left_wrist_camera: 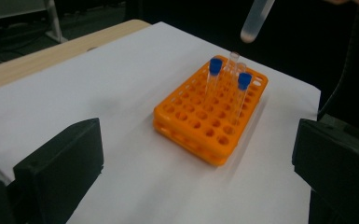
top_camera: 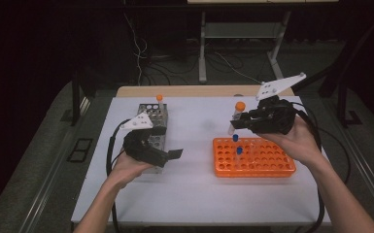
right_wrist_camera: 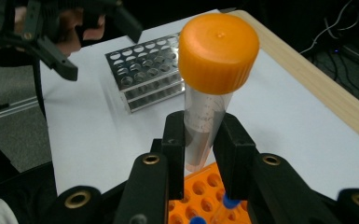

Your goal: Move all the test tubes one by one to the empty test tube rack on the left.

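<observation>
The white table carries the orange rack at right. Above its far edge the right gripper clamps 1 orange-capped tube upright, probably for insertion. The left gripper waits wide open, empty.

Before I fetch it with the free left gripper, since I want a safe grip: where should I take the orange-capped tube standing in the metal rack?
Grip the orange-capped clear tube just under its cap, coming from above: it stands upright in the grey metal rack, which hides its lower body.
</observation>
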{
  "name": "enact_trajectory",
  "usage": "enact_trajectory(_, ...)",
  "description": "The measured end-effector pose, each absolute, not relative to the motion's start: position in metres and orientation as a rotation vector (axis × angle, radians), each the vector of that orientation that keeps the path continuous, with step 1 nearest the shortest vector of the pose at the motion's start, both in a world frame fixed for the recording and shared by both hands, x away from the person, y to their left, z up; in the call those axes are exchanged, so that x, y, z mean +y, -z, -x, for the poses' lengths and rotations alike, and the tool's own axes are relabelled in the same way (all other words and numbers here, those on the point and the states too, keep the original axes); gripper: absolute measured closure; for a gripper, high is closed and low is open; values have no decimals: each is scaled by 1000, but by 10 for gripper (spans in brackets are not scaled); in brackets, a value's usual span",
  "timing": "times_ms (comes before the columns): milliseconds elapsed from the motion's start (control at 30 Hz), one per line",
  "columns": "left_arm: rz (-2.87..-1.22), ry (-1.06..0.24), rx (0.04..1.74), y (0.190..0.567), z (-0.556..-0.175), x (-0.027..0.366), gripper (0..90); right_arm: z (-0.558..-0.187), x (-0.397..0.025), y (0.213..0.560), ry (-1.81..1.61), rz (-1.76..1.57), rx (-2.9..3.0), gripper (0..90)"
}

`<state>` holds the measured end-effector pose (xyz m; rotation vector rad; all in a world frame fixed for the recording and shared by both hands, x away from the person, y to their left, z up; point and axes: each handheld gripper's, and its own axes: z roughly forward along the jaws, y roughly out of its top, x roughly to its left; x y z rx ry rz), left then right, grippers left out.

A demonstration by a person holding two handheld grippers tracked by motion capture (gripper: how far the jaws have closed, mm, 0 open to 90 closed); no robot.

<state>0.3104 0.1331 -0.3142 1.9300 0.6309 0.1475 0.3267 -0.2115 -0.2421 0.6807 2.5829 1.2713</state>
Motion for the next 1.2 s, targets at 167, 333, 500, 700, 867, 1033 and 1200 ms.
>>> enact_trajectory(167,-1940,-150,602,296,-321,124,17,-330,-197,248,-1256,-651,2625,741)
enact_trajectory(333,-1950,-150,571,281,-328,116,31,-333,-186,252,-1242,-629,2661,740)
enact_trajectory(500,-1970,-149,535,268,-334,108,54,-335,-176,255,-1233,-610,2688,741)
enact_trajectory(700,-1998,-140,496,256,-340,102,101,-337,-166,258,-1217,-586,2721,740)
enact_trajectory(867,-2036,-127,476,250,-347,97,144,-340,-158,263,-1208,-569,2745,740)
enact_trajectory(1033,-2085,-107,455,247,-354,92,204,-342,-149,268,-1193,-547,2769,741)
enact_trajectory(1200,-2137,-76,420,247,-359,86,304,-345,-142,273,-1179,-538,2790,741)
